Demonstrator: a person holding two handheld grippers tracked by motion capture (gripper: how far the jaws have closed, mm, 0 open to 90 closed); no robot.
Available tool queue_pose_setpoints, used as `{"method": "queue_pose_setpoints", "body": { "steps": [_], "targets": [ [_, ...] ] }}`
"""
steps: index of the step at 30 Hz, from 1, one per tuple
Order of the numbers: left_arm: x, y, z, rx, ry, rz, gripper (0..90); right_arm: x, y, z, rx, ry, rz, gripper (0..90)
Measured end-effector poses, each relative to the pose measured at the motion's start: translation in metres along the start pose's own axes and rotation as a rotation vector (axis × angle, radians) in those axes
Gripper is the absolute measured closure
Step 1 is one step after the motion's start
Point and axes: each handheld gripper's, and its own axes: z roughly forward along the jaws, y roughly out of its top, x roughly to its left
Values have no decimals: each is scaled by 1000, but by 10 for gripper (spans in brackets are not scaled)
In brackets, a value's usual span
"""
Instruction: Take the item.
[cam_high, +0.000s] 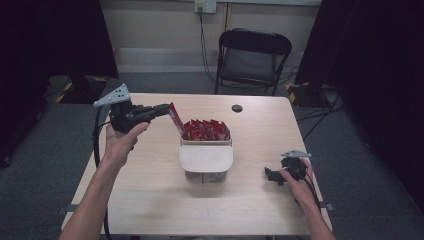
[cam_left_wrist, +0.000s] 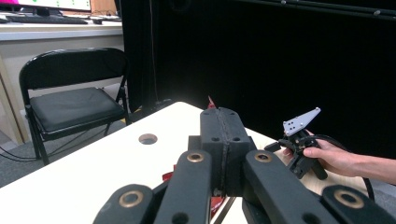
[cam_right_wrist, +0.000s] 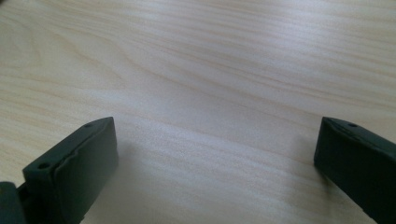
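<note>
A: The left gripper (cam_high: 164, 108) is clamped on a red sachet (cam_high: 176, 119), held just above the box (cam_high: 205, 159) of sachets, at its left rim.

B: Mid-move, I'd judge; next it must carry or seat it cleanly.

A: The right gripper (cam_high: 270, 175) rests splayed, right of the box; nothing blocks.

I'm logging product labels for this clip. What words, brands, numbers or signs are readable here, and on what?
None can be read.
Red packets in the white container: print too small and blurred.
Red packet in the left claw: the same.
Monitor behind the chair: blurred.
</note>
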Motion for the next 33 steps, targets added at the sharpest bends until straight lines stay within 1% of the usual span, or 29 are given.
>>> {"method": "queue_pose_setpoints", "body": {
  "steps": [2,3,6,12,14,17,20,23,31,33],
  "targets": [
    [1,0,-2,-4,4,-4,900,0,0,0,0,0,0,0],
    [1,1,-4,-3,12,5,900,0,0,0,0,0,0,0],
    [1,2,-5,-3,18,9,900,0,0,0,0,0,0,0],
    [3,4,-13,-14,33,10,900,0,0,0,0,0,0,0],
    [5,4,-16,-13,44,8,900,0,0,0,0,0,0,0],
    [7,4,-17,-12,51,10,900,0,0,0,0,0,0,0],
    [9,4,-20,-9,74,18,900,0,0,0,0,0,0,0],
    [10,4,-21,-4,85,22,900,0,0,0,0,0,0,0],
    [13,3,-24,-10,98,16,900,0,0,0,0,0,0,0],
    [15,3,-25,-8,114,20,900,0,0,0,0,0,0,0]
  ]
}}
